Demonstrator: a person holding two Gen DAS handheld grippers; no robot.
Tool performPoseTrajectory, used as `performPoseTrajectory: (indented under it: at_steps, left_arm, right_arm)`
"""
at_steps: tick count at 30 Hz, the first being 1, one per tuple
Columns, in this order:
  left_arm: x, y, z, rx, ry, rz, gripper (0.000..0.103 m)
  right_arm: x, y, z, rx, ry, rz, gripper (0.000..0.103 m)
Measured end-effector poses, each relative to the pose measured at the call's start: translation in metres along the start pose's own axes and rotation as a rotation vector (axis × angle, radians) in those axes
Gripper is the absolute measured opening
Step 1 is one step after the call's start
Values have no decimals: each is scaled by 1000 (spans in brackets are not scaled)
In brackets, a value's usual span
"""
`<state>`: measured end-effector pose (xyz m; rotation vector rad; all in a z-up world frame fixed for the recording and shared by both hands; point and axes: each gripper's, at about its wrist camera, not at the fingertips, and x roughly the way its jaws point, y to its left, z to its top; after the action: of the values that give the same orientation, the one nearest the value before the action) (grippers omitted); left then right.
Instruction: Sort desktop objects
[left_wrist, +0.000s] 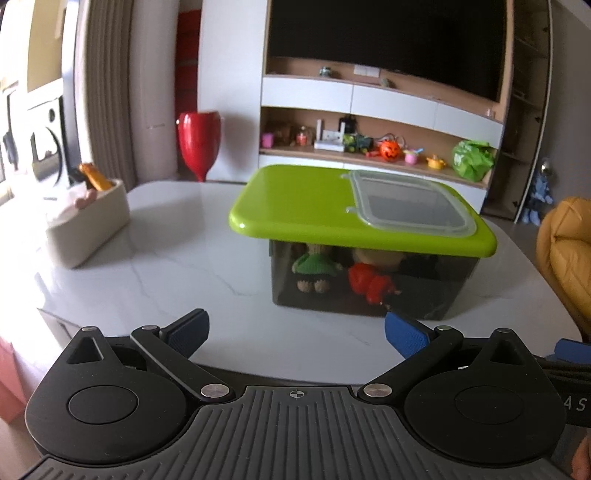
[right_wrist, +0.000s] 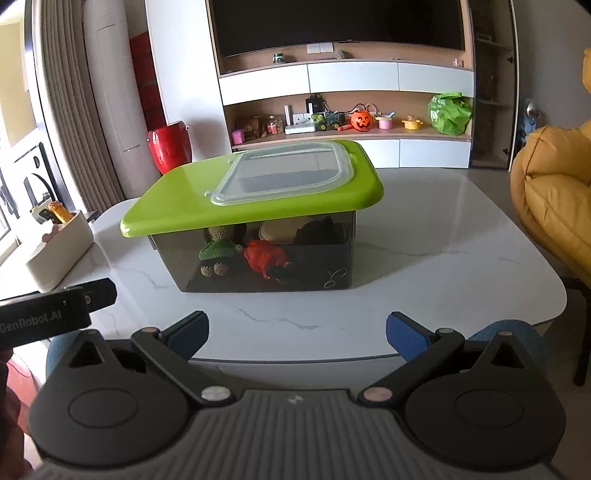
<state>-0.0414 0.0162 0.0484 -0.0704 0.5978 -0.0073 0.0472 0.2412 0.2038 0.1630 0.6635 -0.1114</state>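
A dark see-through storage box (left_wrist: 373, 288) (right_wrist: 266, 266) stands on the white marble table (left_wrist: 166, 251) (right_wrist: 424, 258). A lime-green lid (left_wrist: 303, 206) (right_wrist: 177, 206) with a clear panel (left_wrist: 410, 203) (right_wrist: 284, 173) covers it. Inside lie a green knitted doll (left_wrist: 314, 269) (right_wrist: 218, 251), a red soft toy (left_wrist: 369, 284) (right_wrist: 266, 258) and darker items. My left gripper (left_wrist: 295, 332) hangs open at the table's near edge, short of the box and holding nothing. My right gripper (right_wrist: 297, 332) is open too, nothing between its fingers, also short of the box.
A cream caddy (left_wrist: 88, 221) (right_wrist: 55, 251) with small items sits on the table's left side. A yellow cushioned chair (left_wrist: 565, 251) (right_wrist: 554, 206) stands to the right. Behind are a red vase (left_wrist: 199, 140) (right_wrist: 170, 146) and shelves with toys. The left gripper's body (right_wrist: 55, 310) shows at the right view's left edge.
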Motion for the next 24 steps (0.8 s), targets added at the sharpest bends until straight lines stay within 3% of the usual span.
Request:
performPoseTrajectory:
  at_steps: [14,24]
  left_arm:
    - [16,-6,-8,0,46,-19,103]
    - [19,1,-8,-16,50,8,103]
  right_arm:
    - [14,5,-5,-72,29,-23,103]
    - [12,-10,-1,-31,-1,-72,103]
